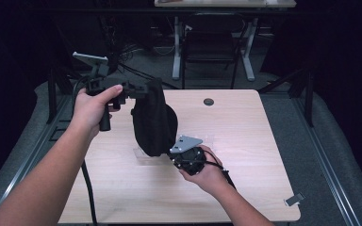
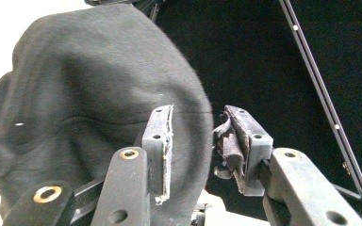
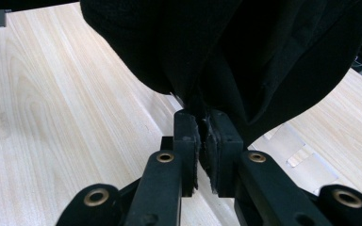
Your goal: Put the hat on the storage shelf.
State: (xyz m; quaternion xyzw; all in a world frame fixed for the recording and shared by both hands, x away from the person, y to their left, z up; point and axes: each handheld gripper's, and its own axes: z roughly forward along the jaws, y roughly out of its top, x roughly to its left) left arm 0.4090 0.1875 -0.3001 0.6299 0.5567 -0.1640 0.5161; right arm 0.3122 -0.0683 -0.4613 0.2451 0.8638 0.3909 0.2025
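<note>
A black knit beanie [image 1: 153, 120] hangs in the air above the middle of the surface [image 1: 245, 141], held up between the two tongs. Its fabric is soft, matte and finely ribbed, bulging into a rounded dome with slack folds (in the left gripper view a faint seam line crosses the crown [image 2: 99, 108]). In the right gripper view the cloth [image 3: 226, 52] drapes down in heavy dark lobes toward the jaws.

The right tongs [image 3: 201, 141] are clamped on the beanie's lower edge: the two black jaws stand almost together, with a pinch of fabric between their worn pads. In the high view these tongs [image 1: 175, 155] sit low, just under the beanie, with a grey three-cornered plate on top and the right hand [image 1: 207, 172] wrapped around the body.

The left tongs [image 2: 193, 146] stand parted, the beanie's rounded side lying between and behind the jaws, against the left pad; the right pad is frayed and carries no cloth. In the high view the left tongs [image 1: 143, 89] meet the beanie's upper edge, raised well above the surface by the left hand [image 1: 93, 106].

The surface is pale wood-grain laminate with rounded corners and a dark round cable hole [image 1: 209, 101] near its far edge. A strip of clear tape [image 3: 301, 157] lies on it under the beanie, and a small grey clip [image 1: 294, 199] rests near the right front corner.
</note>
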